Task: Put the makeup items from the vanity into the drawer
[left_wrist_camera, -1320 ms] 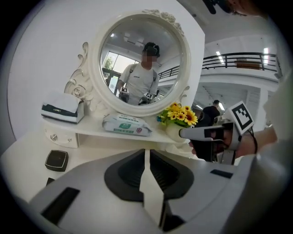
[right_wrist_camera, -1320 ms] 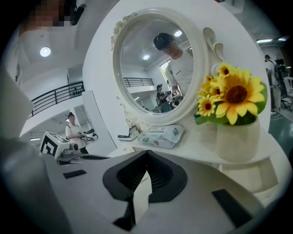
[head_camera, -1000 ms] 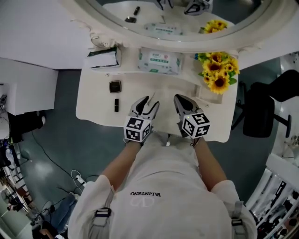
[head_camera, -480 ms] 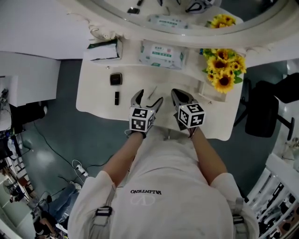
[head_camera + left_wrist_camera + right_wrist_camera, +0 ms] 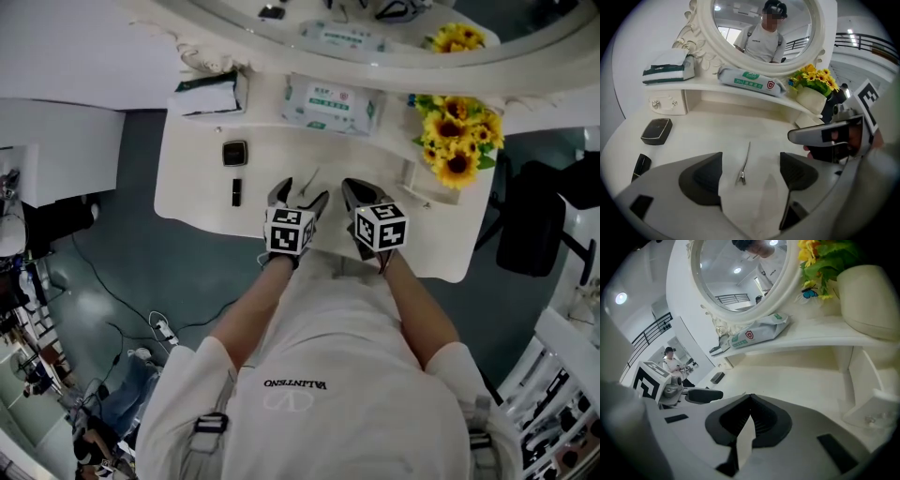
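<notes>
Left tongs (image 5: 753, 174) just opened, hair clip (image 5: 745, 165) between (thin tip toward mirror (image 5: 736, 18))

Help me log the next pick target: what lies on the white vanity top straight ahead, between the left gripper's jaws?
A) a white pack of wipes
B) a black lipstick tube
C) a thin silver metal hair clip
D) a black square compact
C: the thin silver metal hair clip lies untouched on the white vanity top between the jaws of the left gripper, which have just been opening and stand wide apart.
</notes>
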A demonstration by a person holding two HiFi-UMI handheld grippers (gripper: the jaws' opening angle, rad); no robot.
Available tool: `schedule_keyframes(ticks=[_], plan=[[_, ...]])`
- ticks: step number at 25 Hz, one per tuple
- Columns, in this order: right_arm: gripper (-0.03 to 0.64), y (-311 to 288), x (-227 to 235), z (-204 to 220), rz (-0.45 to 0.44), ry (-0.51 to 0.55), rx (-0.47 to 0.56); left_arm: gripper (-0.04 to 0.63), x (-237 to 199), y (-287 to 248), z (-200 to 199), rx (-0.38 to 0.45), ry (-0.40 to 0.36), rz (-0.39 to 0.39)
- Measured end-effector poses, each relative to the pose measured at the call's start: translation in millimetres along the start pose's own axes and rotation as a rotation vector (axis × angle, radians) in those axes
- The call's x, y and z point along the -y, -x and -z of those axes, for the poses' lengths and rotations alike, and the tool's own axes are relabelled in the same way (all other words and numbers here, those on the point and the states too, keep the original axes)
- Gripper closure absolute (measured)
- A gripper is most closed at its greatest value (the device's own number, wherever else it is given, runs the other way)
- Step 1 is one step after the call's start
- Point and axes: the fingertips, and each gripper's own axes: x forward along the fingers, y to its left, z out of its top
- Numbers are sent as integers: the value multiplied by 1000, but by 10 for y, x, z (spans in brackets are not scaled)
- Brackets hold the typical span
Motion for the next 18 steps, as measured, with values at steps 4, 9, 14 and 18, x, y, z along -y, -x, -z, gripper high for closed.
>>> schedule_keyframes(ticks=[4,9,14,18], plan=[[606,-55,-17,50,-11,-14,-16,221,-12,-42,17,-13,3,1],[606,-125,-36,143,-14,-35,-40,247,-18,-69,17,-18,-7,1],[606,-173,-39,175,-16,-44,-52,287,-27,-95,41,-23,-17,-6],[606,-191,-44,166,-18,-48,-53,325,-60,-105,63,-31,-15,-17]])
